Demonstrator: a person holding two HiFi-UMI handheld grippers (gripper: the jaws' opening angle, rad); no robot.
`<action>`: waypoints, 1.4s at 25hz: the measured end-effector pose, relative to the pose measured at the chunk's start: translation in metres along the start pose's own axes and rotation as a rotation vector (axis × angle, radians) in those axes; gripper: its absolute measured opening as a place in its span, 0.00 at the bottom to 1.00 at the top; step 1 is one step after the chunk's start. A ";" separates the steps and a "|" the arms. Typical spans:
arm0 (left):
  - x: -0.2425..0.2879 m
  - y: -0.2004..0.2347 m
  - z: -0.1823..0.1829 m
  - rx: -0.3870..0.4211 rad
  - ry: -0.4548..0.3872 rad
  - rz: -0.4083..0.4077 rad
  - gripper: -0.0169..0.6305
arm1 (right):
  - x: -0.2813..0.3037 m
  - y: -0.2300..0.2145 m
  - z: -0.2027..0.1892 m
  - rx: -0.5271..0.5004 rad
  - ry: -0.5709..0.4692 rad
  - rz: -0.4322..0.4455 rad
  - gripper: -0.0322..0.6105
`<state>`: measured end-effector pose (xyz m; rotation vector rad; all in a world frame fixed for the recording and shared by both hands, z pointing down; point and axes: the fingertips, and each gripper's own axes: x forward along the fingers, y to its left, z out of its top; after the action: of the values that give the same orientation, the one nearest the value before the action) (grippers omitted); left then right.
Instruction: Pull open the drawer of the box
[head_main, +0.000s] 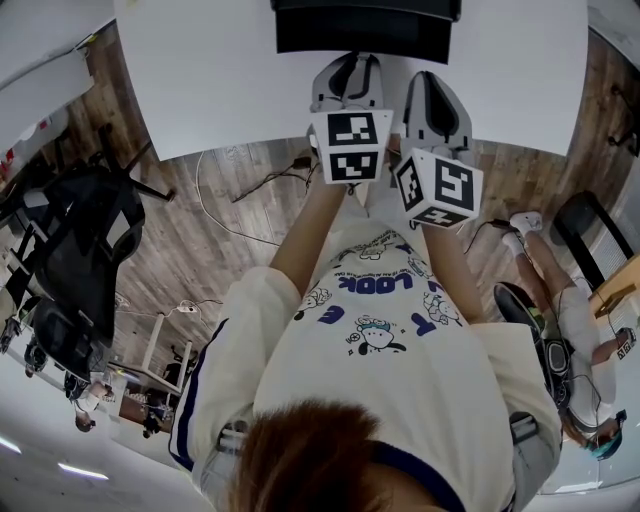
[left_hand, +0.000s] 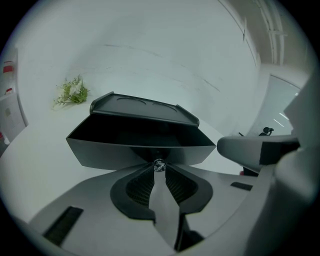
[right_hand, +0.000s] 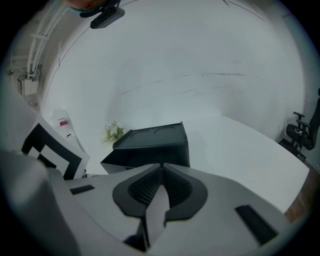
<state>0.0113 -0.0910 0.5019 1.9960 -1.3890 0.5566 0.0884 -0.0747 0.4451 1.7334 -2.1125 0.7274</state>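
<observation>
A black box (head_main: 365, 25) stands on the white table (head_main: 220, 80) at the far edge of the head view. Its drawer (left_hand: 140, 145) is slid out toward me, with its dark inside showing under the box's top (left_hand: 142, 109). My left gripper (left_hand: 159, 167) is shut on the small shiny knob (left_hand: 159, 164) at the middle of the drawer's front. My right gripper (right_hand: 161, 169) hovers just right of the left one, shut with nothing between its fingers, a short way in front of the box (right_hand: 155, 142). Both grippers (head_main: 345, 75) (head_main: 432, 95) sit side by side before the box.
A small green sprig (left_hand: 72, 92) and a white bottle with a red label (right_hand: 64, 125) are on the table left of the box. Below the table's near edge is wood floor with cables (head_main: 240, 190), a black office chair (head_main: 80, 250) at left, and a seated person (head_main: 570, 330) at right.
</observation>
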 end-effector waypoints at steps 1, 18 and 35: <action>-0.001 -0.001 -0.001 0.001 0.000 -0.001 0.14 | -0.002 0.000 -0.001 0.000 0.000 -0.002 0.11; -0.018 -0.005 -0.023 0.018 0.016 -0.004 0.14 | -0.024 0.001 -0.010 0.006 -0.009 -0.030 0.11; -0.032 -0.008 -0.038 0.044 0.010 0.005 0.15 | -0.044 0.008 -0.019 0.000 -0.025 -0.031 0.11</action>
<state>0.0081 -0.0409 0.5059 2.0228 -1.3870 0.6031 0.0887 -0.0272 0.4361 1.7799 -2.0965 0.7005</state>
